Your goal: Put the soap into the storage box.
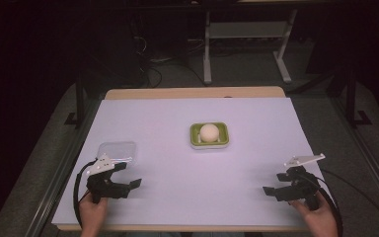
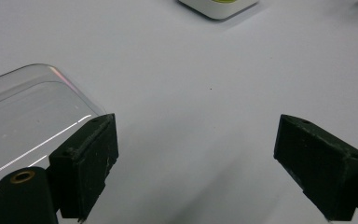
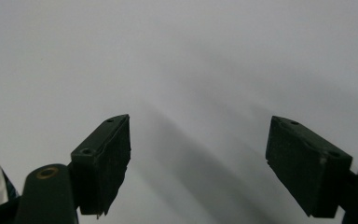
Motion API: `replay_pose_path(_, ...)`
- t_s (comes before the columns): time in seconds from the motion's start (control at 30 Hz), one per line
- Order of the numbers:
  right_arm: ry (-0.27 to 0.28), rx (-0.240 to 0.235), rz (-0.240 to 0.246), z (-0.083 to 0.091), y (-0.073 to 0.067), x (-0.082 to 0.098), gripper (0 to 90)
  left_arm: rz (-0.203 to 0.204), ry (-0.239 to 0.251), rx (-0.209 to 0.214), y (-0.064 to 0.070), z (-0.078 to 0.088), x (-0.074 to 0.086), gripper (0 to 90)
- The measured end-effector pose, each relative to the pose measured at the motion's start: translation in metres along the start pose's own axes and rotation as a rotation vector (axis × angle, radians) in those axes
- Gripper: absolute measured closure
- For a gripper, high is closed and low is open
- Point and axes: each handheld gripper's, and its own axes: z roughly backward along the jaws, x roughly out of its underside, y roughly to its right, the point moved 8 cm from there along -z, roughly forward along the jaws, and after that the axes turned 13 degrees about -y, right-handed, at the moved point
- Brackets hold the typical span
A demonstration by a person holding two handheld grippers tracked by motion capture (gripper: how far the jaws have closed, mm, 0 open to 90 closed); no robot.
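A cream-coloured ball (image 1: 209, 132) rests in a small green and white tray (image 1: 195, 139) at the middle of the white table. A clear plastic lid (image 1: 117, 151) lies flat at the left, and it also shows as the clear lid (image 2: 23, 121) beside the left jaw in the left gripper view. My left gripper (image 1: 129, 176) is open just in front of the lid, nothing between its jaws. My left gripper (image 2: 196, 163) points toward the tray's corner (image 2: 219, 7). My right gripper (image 1: 272, 184) is open near the front right, over bare table; so is the right gripper (image 3: 198, 163).
The white sheet (image 1: 177, 173) covers the table, with a wooden strip (image 1: 192, 93) along the far edge. Table legs and cables stand on the dark floor beyond. A hand (image 1: 93, 217) and another hand (image 1: 321, 219) hold the grippers at the front edge.
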Motion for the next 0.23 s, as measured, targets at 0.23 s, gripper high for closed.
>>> replay_pose_path(0.23,-0.011,0.016,0.003,-0.0017,-0.0041,0.0055,20.9,-0.006,-0.002,0.0,0.0004,-0.0003,-0.0004,12.9)
